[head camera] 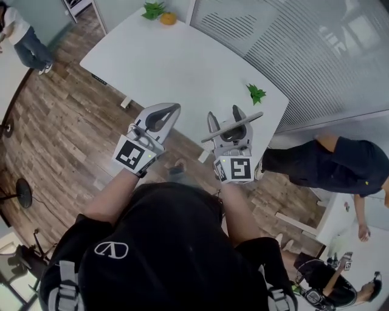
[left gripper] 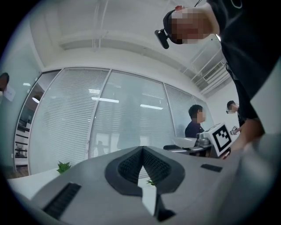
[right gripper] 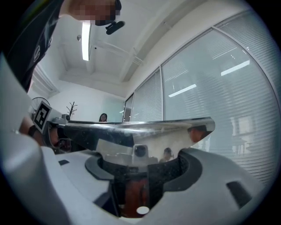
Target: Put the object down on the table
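The left gripper [head camera: 173, 109] [left gripper: 142, 149] is pinched shut on nothing, probably just held out of the way. Just right of it, the right gripper [head camera: 226, 118] [right gripper: 147, 165] clamps a wide, shiny metal object [head camera: 234, 126] [right gripper: 140, 132], carried level above the table's [head camera: 170, 54] near edge, likely so it goes down flat. It shows edge-on and mirror-like, so I cannot tell what it is.

White table [head camera: 182, 67] on brown plank floor [head camera: 61, 127], a small plant [head camera: 256, 93] near its right edge (another plant [head camera: 153, 9] at the far end, beside something orange [head camera: 168, 19]). Glass wall [head camera: 316, 61] with closed blinds [head camera: 237, 27] along the right side. Strip light [right gripper: 85, 41] lit on white ceiling [right gripper: 145, 26]
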